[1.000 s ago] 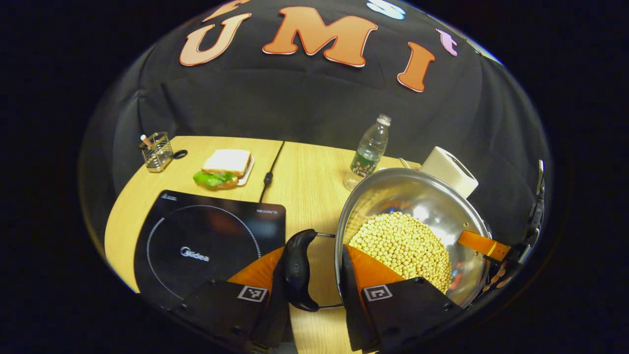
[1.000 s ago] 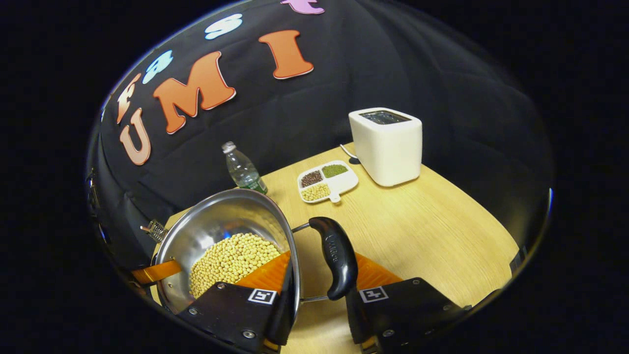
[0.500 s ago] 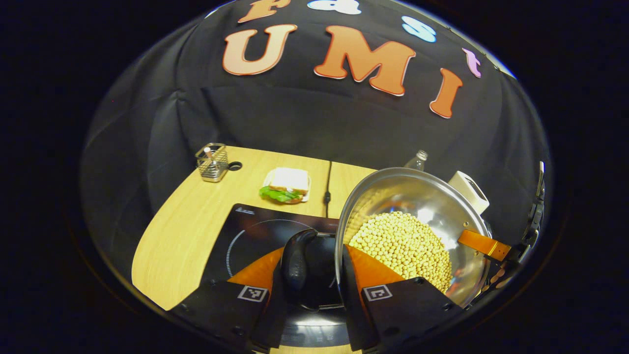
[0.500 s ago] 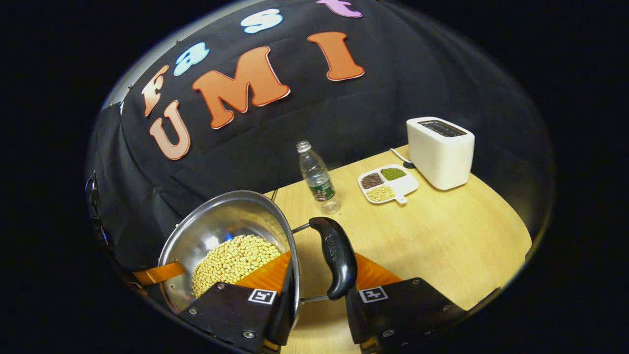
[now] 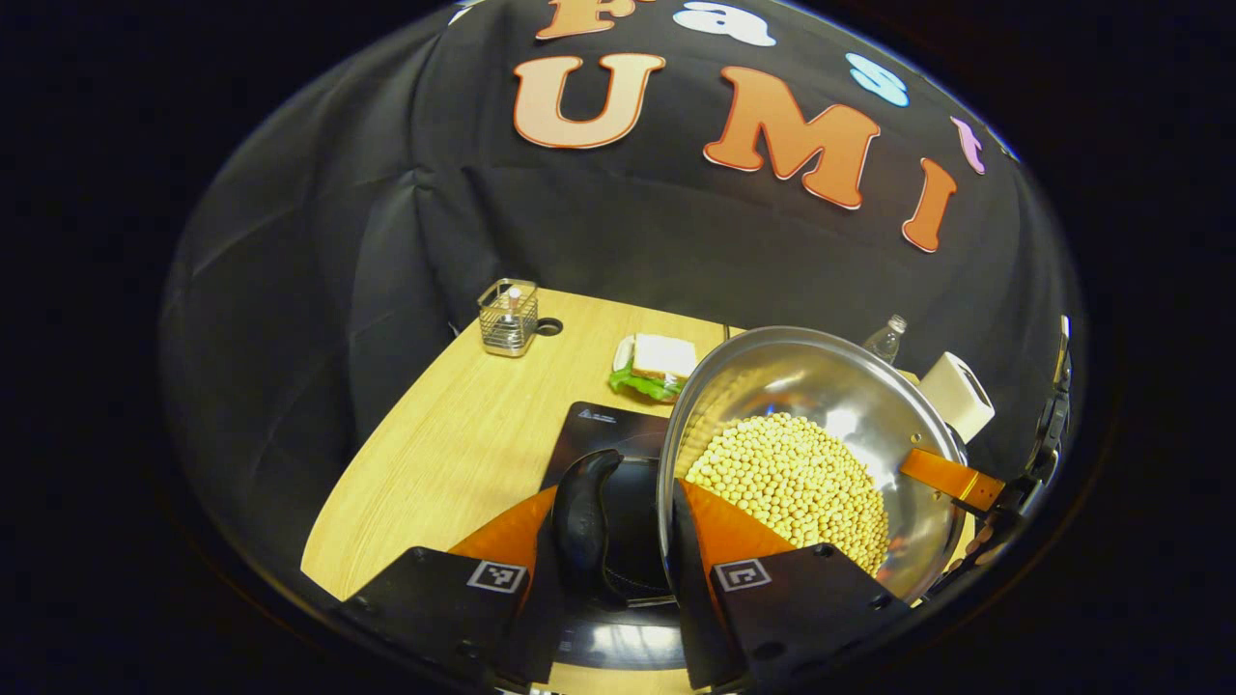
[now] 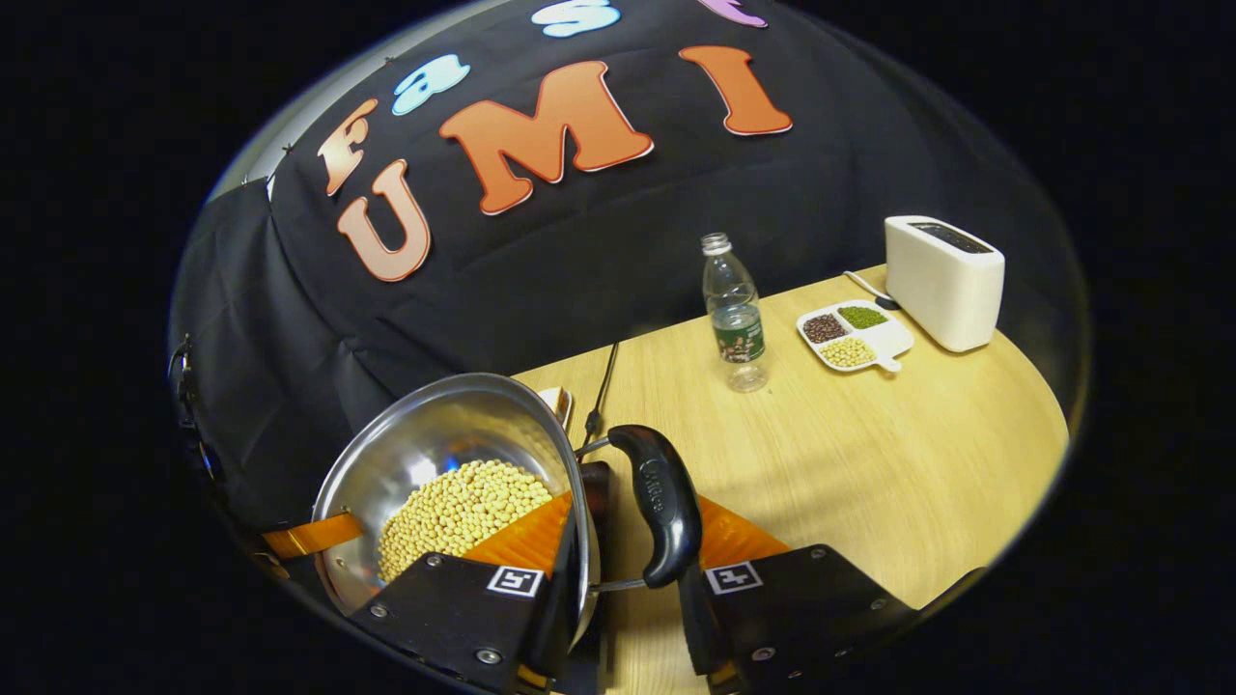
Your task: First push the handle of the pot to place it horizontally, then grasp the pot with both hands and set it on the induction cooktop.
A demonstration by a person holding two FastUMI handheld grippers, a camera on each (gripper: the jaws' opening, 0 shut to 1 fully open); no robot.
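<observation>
A steel pot (image 5: 821,386) holding soybeans (image 5: 792,483) hangs between both grippers. In the left gripper view my left gripper (image 5: 618,487) is shut across the black side handle (image 5: 582,512) and the pot wall, one finger outside the handle, the other inside the pot. The black induction cooktop (image 5: 603,434) lies directly under that handle. A finger (image 5: 951,478) of the other gripper shows at the far rim. In the right gripper view my right gripper (image 6: 632,502) is shut on the opposite handle (image 6: 661,507) and wall of the pot (image 6: 435,434). Whether the pot touches the cooktop (image 6: 597,483) I cannot tell.
A sandwich (image 5: 657,365) and a wire basket (image 5: 507,317) sit behind the cooktop. To the right stand a water bottle (image 6: 734,314), a divided dish of beans (image 6: 855,338) and a white toaster (image 6: 944,280). A black cable (image 6: 603,381) runs to the back edge.
Both grippers have carried the pot leftward across the table. The cooktop, earlier off to the left, now lies beneath the pot's handle, and the bottle and toaster have fallen away to the right.
</observation>
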